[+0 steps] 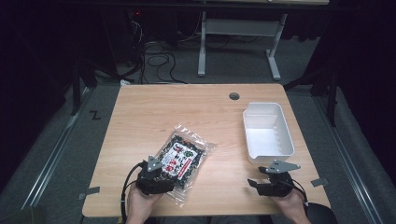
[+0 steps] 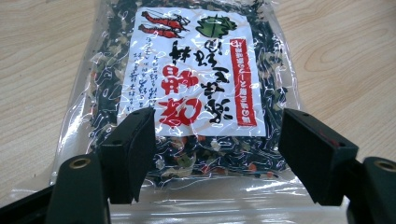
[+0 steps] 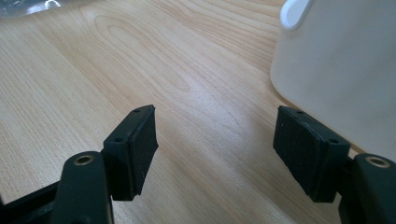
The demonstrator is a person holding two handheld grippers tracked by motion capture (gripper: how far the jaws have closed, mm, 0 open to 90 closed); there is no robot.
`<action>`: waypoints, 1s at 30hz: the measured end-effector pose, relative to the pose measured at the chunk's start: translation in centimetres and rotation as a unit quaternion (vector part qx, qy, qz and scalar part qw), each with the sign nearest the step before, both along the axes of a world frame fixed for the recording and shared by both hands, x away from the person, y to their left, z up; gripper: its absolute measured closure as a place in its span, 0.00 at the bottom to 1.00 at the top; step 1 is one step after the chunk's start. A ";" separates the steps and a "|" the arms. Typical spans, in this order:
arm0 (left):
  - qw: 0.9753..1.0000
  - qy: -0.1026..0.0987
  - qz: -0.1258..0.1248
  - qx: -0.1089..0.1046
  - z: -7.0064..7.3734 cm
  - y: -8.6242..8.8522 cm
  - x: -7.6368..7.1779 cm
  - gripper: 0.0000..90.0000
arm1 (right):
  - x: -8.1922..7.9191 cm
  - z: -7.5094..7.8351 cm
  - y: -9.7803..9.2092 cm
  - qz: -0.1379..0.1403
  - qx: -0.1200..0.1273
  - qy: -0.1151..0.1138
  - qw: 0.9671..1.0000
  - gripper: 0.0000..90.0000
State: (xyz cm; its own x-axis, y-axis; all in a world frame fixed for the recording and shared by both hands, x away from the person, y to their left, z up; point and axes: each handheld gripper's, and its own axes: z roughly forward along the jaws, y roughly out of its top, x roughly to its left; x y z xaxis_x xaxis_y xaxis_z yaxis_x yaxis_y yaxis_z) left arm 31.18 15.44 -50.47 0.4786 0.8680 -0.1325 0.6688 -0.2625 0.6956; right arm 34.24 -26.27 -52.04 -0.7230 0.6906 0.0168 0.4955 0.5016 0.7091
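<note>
A clear plastic packet of dark dried seaweed mix [image 1: 183, 157] with a white, red-lettered label lies flat near the table's front left. My left gripper [image 1: 156, 179] stands open at the packet's [image 2: 196, 88] near end, its jaws wide apart on either side of it in the left gripper view, not closed on it. The left gripper [image 2: 215, 151] hovers just over the packet's bottom seal. My right gripper [image 1: 267, 183] is open near the front right, just in front of the white bin [image 1: 267, 131]. Its jaws [image 3: 215, 154] hold nothing above bare wood, with the bin's wall [image 3: 341, 70] close at the right.
The white rectangular bin is empty and sits at the table's right side. A round cable hole [image 1: 234, 96] lies near the far edge. Bits of tape [image 1: 88, 192] mark the front corners. Beyond the table are a desk frame [image 1: 238, 42] and floor cables.
</note>
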 end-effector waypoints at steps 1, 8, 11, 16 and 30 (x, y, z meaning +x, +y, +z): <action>1.000 0.000 0.000 0.000 0.0 0.0 0.0 0.31 | 0.0 0.0 0.0 0.000 -0.001 -0.001 1.000 0.35; 1.000 0.003 0.002 -0.001 0.0 -0.2 0.1 0.31 | -0.1 0.0 0.0 -0.001 -0.002 -0.002 1.000 0.35; 1.000 0.005 0.006 -0.002 0.0 -0.2 0.1 0.30 | -0.1 0.0 0.1 0.000 -0.002 -0.004 1.000 0.35; 1.000 0.006 0.014 -0.001 0.2 -0.1 0.2 0.30 | -0.1 0.1 0.0 0.002 -0.002 -0.009 1.000 0.35; 0.998 0.036 0.041 0.004 0.5 0.1 2.9 0.30 | -0.2 0.2 -0.1 0.002 0.000 -0.013 1.000 0.35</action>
